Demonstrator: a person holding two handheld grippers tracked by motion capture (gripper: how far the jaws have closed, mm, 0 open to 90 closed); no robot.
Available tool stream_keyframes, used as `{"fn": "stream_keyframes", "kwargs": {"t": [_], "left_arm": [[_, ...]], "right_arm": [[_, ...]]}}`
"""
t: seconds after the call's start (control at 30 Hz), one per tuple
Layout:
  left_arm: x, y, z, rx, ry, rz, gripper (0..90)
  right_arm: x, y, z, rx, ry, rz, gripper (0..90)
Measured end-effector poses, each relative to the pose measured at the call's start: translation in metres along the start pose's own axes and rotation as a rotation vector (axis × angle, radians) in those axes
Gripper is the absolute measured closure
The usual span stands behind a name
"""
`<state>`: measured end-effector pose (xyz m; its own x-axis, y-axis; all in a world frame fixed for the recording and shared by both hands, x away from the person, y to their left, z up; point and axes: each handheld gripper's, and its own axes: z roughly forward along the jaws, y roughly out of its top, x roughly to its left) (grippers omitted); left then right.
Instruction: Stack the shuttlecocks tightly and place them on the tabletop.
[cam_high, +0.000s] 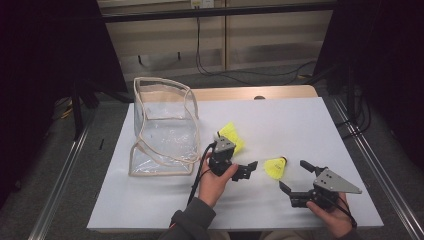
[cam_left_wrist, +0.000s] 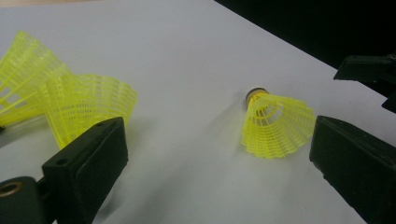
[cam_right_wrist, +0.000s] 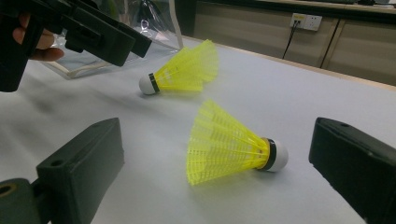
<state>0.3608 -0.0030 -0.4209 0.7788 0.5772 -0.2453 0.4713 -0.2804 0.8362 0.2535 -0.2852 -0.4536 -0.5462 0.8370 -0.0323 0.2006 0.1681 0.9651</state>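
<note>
Now, the yellow mesh-skirted plastic shuttlecock with the white cork tip (cam_high: 276, 167) lies on its side on the white surface (cam_high: 300, 125), right between the two claws. The left claw (cam_high: 248, 168) points at it from the left, jaws spread wide and holding nothing; in the left gripper view that shuttlecock (cam_left_wrist: 276, 124) sits just ahead of the gap, nearer the right-hand jaw, dark band and tip facing away. The right claw (cam_high: 295, 176) is wide open too, empty, and in the right gripper view the shuttlecock (cam_right_wrist: 229, 145) lies squarely between its jaws without touching either, flared skirt to the left, rounded tip to the right. Further back, a pair of nested yellow shuttlecocks (cam_high: 233, 135) rests just behind the left hand (cam_high: 216, 182), lattice skirts ribbed and stiff-looking. To their left stands a clear, soft plastic bag with beige piping and thin handles (cam_high: 162, 127), its mouth open and its walls glossy and slightly slumped.
</note>
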Motion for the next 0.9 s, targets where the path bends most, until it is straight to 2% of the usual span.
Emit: {"fn": "stream_keyframes", "kwargs": {"t": [0.2,0.67,0.9], "left_arm": [[-0.001,-0.005,-0.003,-0.002,-0.013,-0.009,4.4],[-0.005,-0.013,-0.013,-0.007,-0.051,0.003,4.4],[-0.003,-0.015,-0.018,-0.002,-0.054,0.01,4.4]], "right_arm": [[0.0,0.0,0.0,0.002,-0.001,-0.002,2.6],[0.001,0.0,0.0,0.0,0.006,0.001,2.6],[0.001,0.0,0.0,0.001,0.003,0.0,2.6]]}}
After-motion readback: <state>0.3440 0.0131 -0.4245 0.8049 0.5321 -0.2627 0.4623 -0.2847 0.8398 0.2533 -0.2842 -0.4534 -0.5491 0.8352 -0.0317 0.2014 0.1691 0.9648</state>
